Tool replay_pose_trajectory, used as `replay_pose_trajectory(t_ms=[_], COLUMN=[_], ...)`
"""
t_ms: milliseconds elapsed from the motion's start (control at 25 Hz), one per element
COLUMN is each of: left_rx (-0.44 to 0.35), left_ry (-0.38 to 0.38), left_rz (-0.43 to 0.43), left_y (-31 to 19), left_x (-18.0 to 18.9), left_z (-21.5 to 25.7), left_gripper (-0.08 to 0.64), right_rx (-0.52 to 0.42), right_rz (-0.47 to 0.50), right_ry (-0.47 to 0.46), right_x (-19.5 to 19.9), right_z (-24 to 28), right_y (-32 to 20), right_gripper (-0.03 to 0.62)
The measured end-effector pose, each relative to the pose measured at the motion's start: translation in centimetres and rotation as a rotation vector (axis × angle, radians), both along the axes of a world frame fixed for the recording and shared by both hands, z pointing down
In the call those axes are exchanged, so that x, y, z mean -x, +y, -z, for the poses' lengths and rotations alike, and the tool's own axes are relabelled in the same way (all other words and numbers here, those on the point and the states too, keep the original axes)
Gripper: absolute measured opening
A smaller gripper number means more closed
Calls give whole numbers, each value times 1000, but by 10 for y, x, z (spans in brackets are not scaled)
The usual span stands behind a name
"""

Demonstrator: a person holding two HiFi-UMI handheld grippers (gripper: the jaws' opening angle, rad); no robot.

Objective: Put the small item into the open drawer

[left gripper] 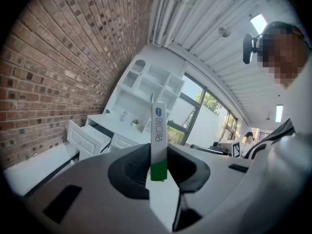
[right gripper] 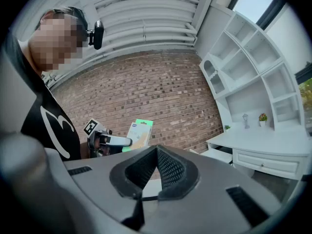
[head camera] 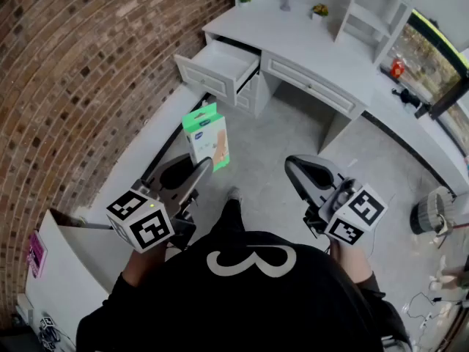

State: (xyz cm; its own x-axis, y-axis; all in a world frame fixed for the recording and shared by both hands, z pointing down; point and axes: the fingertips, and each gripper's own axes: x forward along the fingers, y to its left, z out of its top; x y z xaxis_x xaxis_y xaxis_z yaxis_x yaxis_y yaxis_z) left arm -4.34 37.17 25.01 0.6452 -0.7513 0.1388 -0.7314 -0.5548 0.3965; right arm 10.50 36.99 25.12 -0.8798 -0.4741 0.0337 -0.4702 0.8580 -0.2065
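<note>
A small flat box (head camera: 206, 136) with a green top and white front stands upright in my left gripper (head camera: 202, 169), whose jaws are shut on its lower edge. In the left gripper view the box (left gripper: 158, 140) shows edge-on between the pads. The open white drawer (head camera: 218, 67) juts out of the desk's left end, ahead of the box and well apart from it. It also appears in the left gripper view as the drawer (left gripper: 88, 137) at the left. My right gripper (head camera: 299, 169) is shut with nothing in it; its pads (right gripper: 157, 165) meet. The box (right gripper: 138, 134) and left gripper (right gripper: 111, 141) show in the right gripper view.
A brick wall (head camera: 80, 72) runs along the left with a white ledge (head camera: 146, 149) at its foot. The white desk (head camera: 308, 46) with shelves (head camera: 377, 6) wraps around the far side and right. A white cabinet top (head camera: 62, 270) is near my left elbow. Grey floor (head camera: 271, 138) lies between me and the desk.
</note>
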Motion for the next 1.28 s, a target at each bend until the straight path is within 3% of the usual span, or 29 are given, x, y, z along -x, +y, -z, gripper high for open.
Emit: replay_pose_trajectory(t_ms=[320, 640, 920, 1280], left_rx=[-3, 31, 72, 188], left_ry=[-46, -17, 3, 13], left_rz=[-28, -49, -56, -88], left_y=[-25, -77, -152, -274], left_x=[-7, -4, 12, 27], left_z=[-11, -32, -51, -85], left_gripper=[92, 93, 92, 94], right_rx=[19, 26, 90, 190], right_rz=[-39, -92, -115, -129], right_ry=[-12, 26, 48, 81], right_x=[-4, -2, 6, 24], right_z=[-7, -23, -43, -61], right_y=[-28, -75, -150, -263], right_gripper=[9, 11, 11, 11])
